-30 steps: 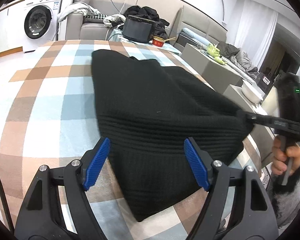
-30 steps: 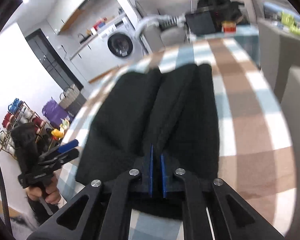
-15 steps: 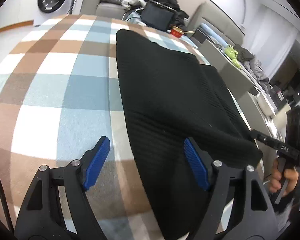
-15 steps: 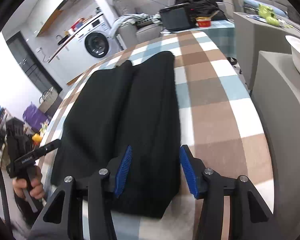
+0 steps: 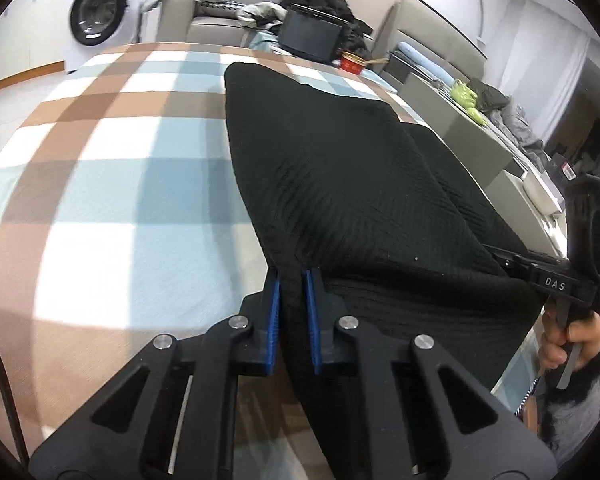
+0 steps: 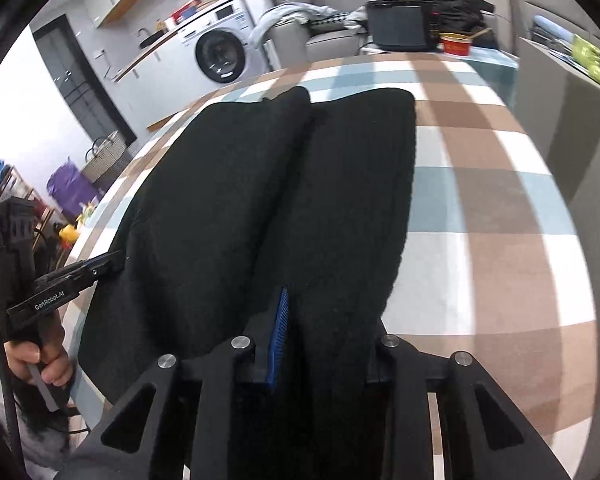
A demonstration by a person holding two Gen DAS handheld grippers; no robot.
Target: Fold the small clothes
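Between the left gripper fingers, the black garment reads as matt ribbed knit; under it, soft woven checked cloth. Gripper frames matt black plastic, blue ridged pads.

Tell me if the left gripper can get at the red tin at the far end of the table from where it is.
Probably not: the left gripper is shut on the black knitted garment's near edge, while the red tin sits far beyond it.
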